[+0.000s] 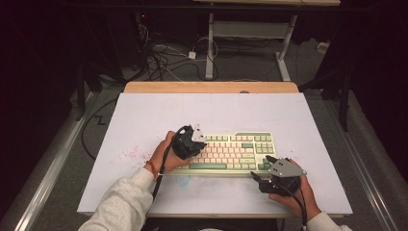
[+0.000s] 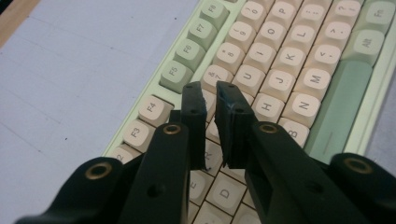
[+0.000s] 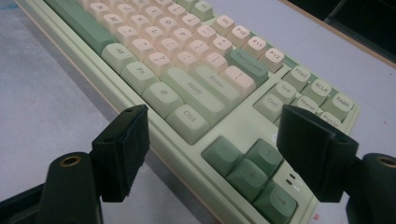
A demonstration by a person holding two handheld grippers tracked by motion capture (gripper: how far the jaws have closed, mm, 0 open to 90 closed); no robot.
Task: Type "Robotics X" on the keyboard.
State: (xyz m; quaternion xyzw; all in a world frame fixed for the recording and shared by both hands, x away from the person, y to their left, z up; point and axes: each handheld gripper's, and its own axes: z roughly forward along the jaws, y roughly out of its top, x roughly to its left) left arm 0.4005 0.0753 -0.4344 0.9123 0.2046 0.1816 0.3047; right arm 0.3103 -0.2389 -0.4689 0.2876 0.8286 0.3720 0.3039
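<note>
A pale green keyboard (image 1: 231,151) with cream and green keys lies on the white tabletop (image 1: 144,115), slightly right of centre. My left gripper (image 1: 197,144) hovers over its left half. In the left gripper view its jaws (image 2: 210,91) stand a narrow gap apart above the number and letter keys (image 2: 280,60), with nothing between them. My right gripper (image 1: 262,169) sits at the keyboard's near right corner. Seen in the right gripper view, this gripper (image 3: 212,121) is wide open above the arrow keys (image 3: 247,168) and the keyboard's front rim (image 3: 154,126), gripping nothing.
The white top has a wooden far edge (image 1: 211,86) and red specks (image 1: 127,154) left of the keyboard. Beyond the table, cables (image 1: 163,53) lie on the floor by a desk's metal legs (image 1: 209,48). Dark floor drops away on both sides.
</note>
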